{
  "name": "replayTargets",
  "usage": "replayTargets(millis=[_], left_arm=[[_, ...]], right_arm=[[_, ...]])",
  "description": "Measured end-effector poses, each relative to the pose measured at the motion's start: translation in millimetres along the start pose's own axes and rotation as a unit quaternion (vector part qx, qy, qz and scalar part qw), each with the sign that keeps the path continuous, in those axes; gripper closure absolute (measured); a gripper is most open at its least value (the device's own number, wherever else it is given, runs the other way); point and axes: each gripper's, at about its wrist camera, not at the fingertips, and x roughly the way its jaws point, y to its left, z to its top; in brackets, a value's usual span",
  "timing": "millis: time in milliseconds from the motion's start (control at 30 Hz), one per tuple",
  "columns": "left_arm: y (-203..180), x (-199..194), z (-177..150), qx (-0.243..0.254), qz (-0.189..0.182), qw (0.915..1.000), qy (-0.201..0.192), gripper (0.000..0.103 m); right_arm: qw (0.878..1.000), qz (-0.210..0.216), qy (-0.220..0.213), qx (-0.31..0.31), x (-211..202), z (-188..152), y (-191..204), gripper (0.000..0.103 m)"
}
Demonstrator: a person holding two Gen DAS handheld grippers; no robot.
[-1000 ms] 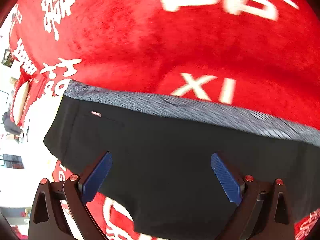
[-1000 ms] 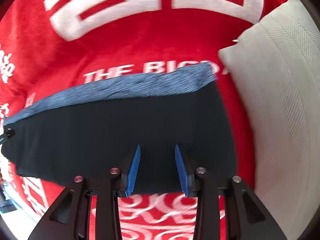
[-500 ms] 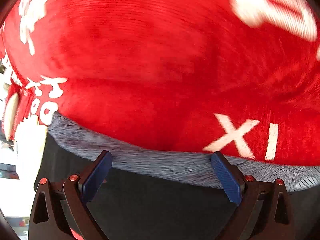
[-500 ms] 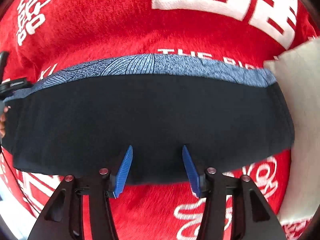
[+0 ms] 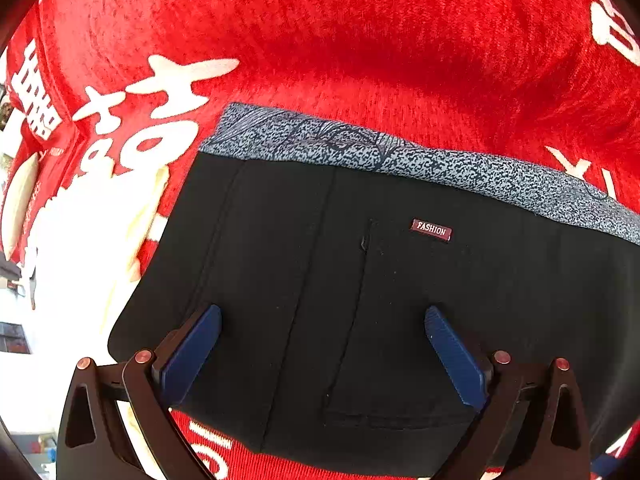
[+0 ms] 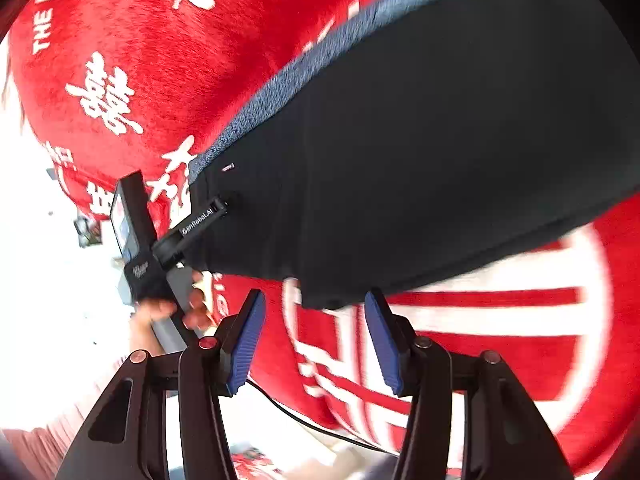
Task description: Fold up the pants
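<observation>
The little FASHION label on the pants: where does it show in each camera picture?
Left wrist: the FASHION label sits right of centre, just below the speckled grey waistband.
Right wrist: a tiny blurred tag, left of centre, probably it.
Shared landmark: the waistband.

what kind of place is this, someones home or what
Probably a bedroom at home: black pants lie folded on a plush red blanket printed with white characters, with a cream pillow at its edge.
</observation>
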Motion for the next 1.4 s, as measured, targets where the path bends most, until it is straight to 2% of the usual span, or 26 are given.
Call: replayTargets(millis=[100,333,367,433,467,600,733,800,833,900,1000,1067,1233,1300,1400], left_arm=[[2,4,1,0.007,-0.003,0.9999,-0.01,0.001],[4,5,-1,0.006,-0.014,0.9996,-0.022,0.0],[4,6,-1,0.006,-0.014,0.9996,-0.022,0.0],[3,5,0,0.006,-0.013,0.9997,-0.019,0.0],[3,3,1,0.008,-0.011,0.9998,-0.014,0.0],[3,-7,-3,0.023,-0.005,0.9996,-0.015,0.0],[3,-1,-12,0.034,-0.01,0.999,-0.028,0.0],[2,-1,-11,0.038,-0.007,0.9988,-0.032,0.0],[2,-2,-9,0.039,-0.005,0.9988,-0.028,0.0],[0,-6,-9,0.044,0.001,0.9988,-0.019,0.0],[-10,-22,-14,0.053,-0.006,0.9985,-0.009,0.0],[-25,-42,-22,0.062,-0.035,0.9974,-0.014,0.0],[-99,-77,-49,0.111,-0.107,0.9879,-0.013,0.0],[-126,-76,-54,0.12,-0.112,0.9864,-0.003,0.0],[-154,-57,-64,0.12,-0.105,0.9869,0.023,0.0]], right_arm=[[1.0,-0.001,-0.003,0.008,18,0,-6,0.047],[0.999,0.009,-0.014,0.041,4,5,-6,0.05],[0.999,0.011,-0.017,0.048,2,8,-7,0.055],[0.998,-0.016,-0.027,0.049,-3,15,-4,0.09],[0.998,-0.034,-0.029,0.044,-6,18,1,0.095],[0.994,-0.091,-0.05,-0.045,-25,1,37,0.096],[0.992,-0.121,-0.026,-0.022,-4,-10,12,0.096],[0.994,-0.103,-0.023,-0.022,0,-9,0,0.095],[0.995,-0.093,-0.021,-0.022,-5,-10,-1,0.093],[0.993,-0.113,-0.003,-0.031,-16,-13,-2,0.072],[0.989,-0.144,-0.011,-0.043,-51,-17,-9,0.07],[0.983,-0.173,-0.041,-0.054,-83,-13,-14,0.07],[0.949,-0.267,-0.132,-0.1,-144,27,-19,0.07],[0.943,-0.28,-0.142,-0.109,-150,43,-26,0.07],[0.933,-0.313,-0.133,-0.119,-146,59,-45,0.07]])
